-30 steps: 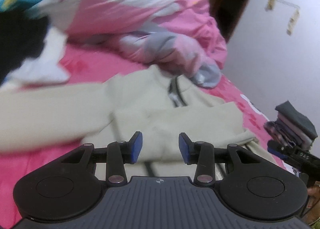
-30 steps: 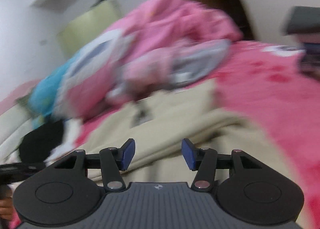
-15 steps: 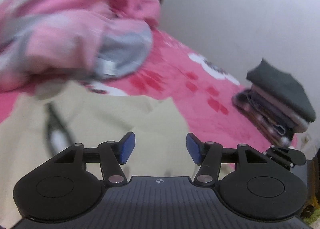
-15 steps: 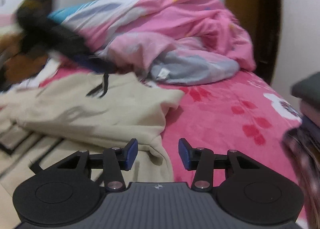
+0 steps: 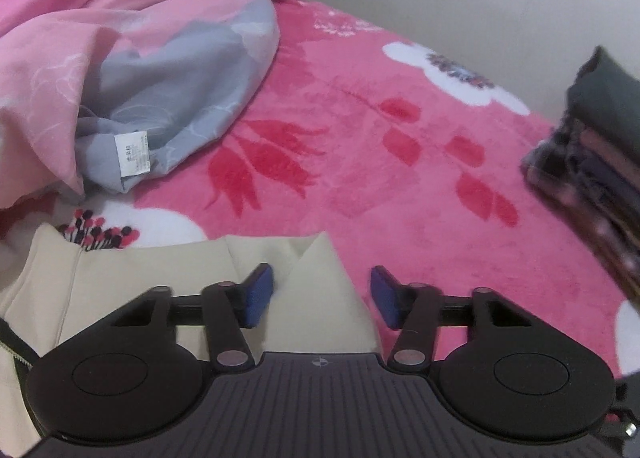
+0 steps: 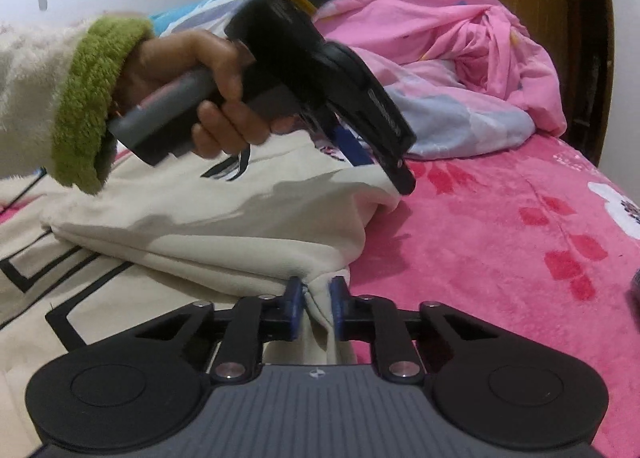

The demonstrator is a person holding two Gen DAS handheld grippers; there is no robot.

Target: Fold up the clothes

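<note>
A cream jacket with black line print lies partly folded on the pink blanket. My right gripper is shut on a bunched fold at the jacket's right edge. In the left wrist view, my left gripper stands open low over the jacket, and a pointed corner of the cloth lies between its blue pads. The right wrist view shows the left gripper from the side, held by a hand in a green-cuffed sleeve, tips down at the jacket's far right corner.
A rumpled pink and grey duvet is heaped at the head of the bed. A stack of folded dark clothes sits at the bed's right edge by the wall. Bare pink flowered blanket stretches right of the jacket. A brown door stands behind.
My right gripper has shut on the jacket's right edge. My left gripper swung right and came down over the jacket's far corner, still open.
</note>
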